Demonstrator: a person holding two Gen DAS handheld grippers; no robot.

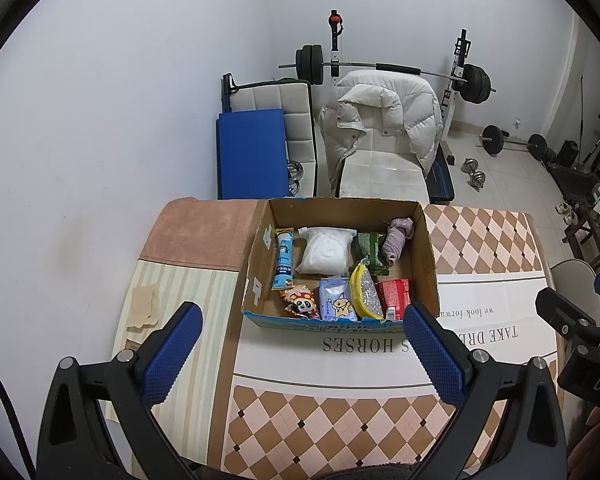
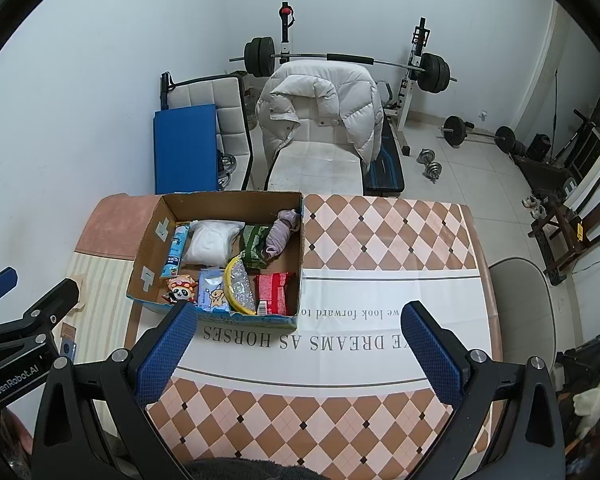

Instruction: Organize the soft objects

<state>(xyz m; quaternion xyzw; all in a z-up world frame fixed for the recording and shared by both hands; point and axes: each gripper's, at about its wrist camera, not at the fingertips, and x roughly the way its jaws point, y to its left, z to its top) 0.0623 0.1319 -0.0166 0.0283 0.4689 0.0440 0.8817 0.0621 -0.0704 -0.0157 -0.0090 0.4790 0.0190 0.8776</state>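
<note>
Bench: the bench with the brown-and-peach diamond-patterned cloth (image 1: 479,240) fills the lower half of both views; a white band of printed lettering crosses it below centre.
Box: an open brown cardboard box with a blue lower edge (image 1: 427,256) stands on the bench at centre frame in the left wrist view and left of centre in the right wrist view (image 2: 152,240). All the soft objects lie inside it.
Back row of box: a white padded pouch (image 1: 325,250) sits in the middle, a green crinkled packet (image 1: 371,254) just right of it, and a rolled mauve cloth (image 1: 397,238) lies against the green packet toward the upper right corner. A slim blue-and-white tube pack (image 1: 284,260) lies along the left wall.
Front row of box: from left, a small panda plush toy with a red cap (image 1: 300,300), a pale blue tissue pack with a cartoon figure (image 1: 335,298), a yellow-rimmed glittery silver pouch (image 1: 363,292), and a red snack packet (image 1: 395,296) at the right.
Left gripper: the left gripper (image 1: 301,354) hovers low in frame near the box's front edge, its blue-padded fingers spread wide and holding nothing.
Right gripper: the right gripper (image 2: 298,350) hovers over the lettered band, to the right of the box, its jaws wide apart and empty.
Loose paper: a beige scrap of paper (image 1: 144,306) lies on the striped cloth at left, well apart from the box.
</note>
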